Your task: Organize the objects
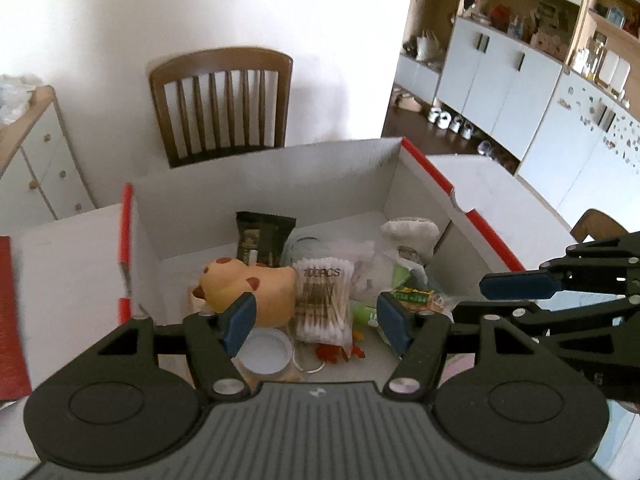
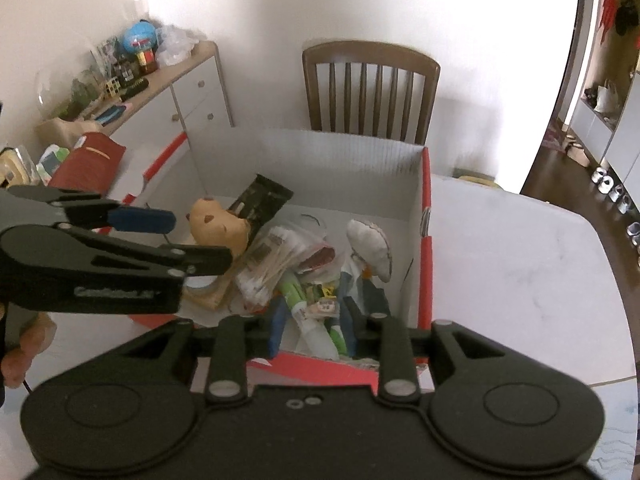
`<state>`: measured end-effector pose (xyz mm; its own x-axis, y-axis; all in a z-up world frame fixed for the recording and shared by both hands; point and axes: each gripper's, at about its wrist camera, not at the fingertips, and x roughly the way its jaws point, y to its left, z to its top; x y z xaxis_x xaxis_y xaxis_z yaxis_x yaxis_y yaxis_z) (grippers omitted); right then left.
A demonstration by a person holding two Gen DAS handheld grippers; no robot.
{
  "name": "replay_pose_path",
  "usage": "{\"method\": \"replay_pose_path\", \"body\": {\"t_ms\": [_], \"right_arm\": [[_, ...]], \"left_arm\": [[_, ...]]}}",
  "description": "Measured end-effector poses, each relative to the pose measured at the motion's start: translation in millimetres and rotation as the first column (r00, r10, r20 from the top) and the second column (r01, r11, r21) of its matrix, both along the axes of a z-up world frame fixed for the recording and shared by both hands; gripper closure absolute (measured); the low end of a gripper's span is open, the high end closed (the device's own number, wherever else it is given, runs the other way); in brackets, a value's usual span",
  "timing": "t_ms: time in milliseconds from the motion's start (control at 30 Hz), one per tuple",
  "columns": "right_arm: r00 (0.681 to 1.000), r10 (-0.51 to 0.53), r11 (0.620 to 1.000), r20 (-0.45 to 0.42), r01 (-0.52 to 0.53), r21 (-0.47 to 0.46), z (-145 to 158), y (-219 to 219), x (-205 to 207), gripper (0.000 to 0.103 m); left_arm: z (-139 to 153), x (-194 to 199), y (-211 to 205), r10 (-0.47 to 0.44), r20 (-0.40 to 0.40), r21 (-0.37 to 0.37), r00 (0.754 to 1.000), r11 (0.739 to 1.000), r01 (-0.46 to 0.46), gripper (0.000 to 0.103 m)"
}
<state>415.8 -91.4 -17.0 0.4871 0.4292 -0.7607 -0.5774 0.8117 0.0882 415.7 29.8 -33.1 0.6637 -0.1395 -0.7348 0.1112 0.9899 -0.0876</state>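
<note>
A red-and-white cardboard box [image 1: 264,184] stands on the white table and holds several items: a yellow plush toy [image 1: 248,288], a pack of cotton swabs [image 1: 322,304], a dark snack packet [image 1: 262,240], a white lid [image 1: 266,350] and a white pouch [image 1: 410,232]. My left gripper [image 1: 318,322] is open and empty above the box's near end. My right gripper [image 2: 312,326] hangs over the box's near edge [image 2: 320,364], jaws apart around a green-and-white tube [image 2: 304,308]. The box [image 2: 426,216], the toy [image 2: 218,224] and the pouch [image 2: 370,248] show in the right wrist view too.
A wooden chair [image 1: 222,100] stands behind the table at the wall. A white sideboard [image 2: 176,96] with clutter is at the left. A red bag [image 2: 88,164] lies on the table left of the box. White cabinets [image 1: 500,72] line the room at the right.
</note>
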Motion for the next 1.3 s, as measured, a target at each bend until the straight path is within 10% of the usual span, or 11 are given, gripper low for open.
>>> {"method": "replay_pose_path", "body": {"t_ms": [567,1300], "right_arm": [[0.997,0.031,0.996,0.068,-0.037,0.084,28,-17,-41,0.047],[0.986,0.053,0.984,0.16,-0.079,0.158,46,-44,-97,0.0]], "left_arm": [[45,-74,6,0.045,0.125,-0.019,0.991,0.999,-0.043,0.037],[50,-146,15,0.144,0.16,-0.055,0.977,0.989,-0.137,0.0]]}}
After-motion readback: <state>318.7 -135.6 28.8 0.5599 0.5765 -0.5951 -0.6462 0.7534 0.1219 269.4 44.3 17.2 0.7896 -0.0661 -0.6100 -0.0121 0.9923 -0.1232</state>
